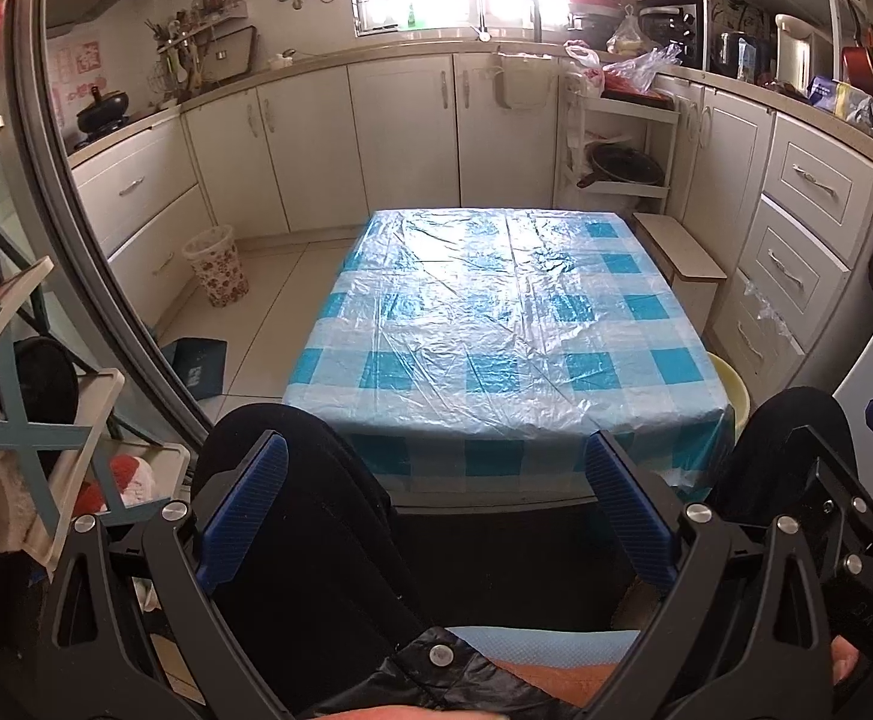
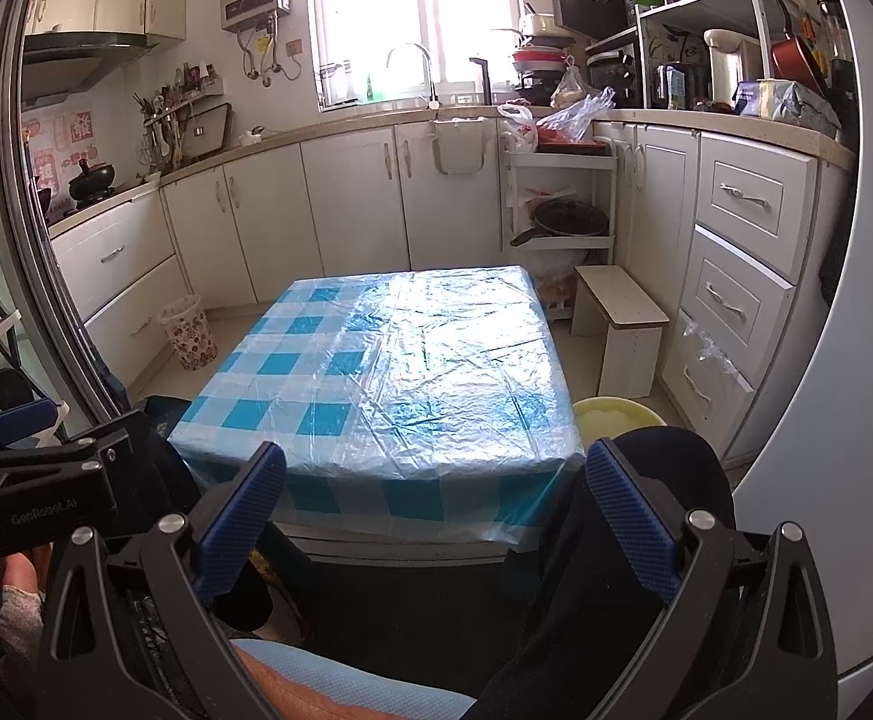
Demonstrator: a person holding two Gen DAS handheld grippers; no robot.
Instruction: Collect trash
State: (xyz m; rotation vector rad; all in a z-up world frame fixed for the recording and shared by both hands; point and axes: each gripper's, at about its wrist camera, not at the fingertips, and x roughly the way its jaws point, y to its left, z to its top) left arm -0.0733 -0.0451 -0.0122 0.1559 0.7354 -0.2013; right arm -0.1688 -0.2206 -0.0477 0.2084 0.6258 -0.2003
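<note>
1. Your left gripper (image 1: 436, 516) and right gripper (image 2: 436, 516) both sit low over your lap, fingers spread wide, nothing between them.
2. The table (image 1: 496, 324) ahead, under its blue checked plastic cover, shows no trash on top; none is identifiable anywhere.
3. A floral wastebasket (image 1: 215, 266) stands on the floor by the left cabinets, well apart from the table.
4. Step in hand looks like searching, either at the start or the end. Next, scan the floor and counters before reaching.
</note>
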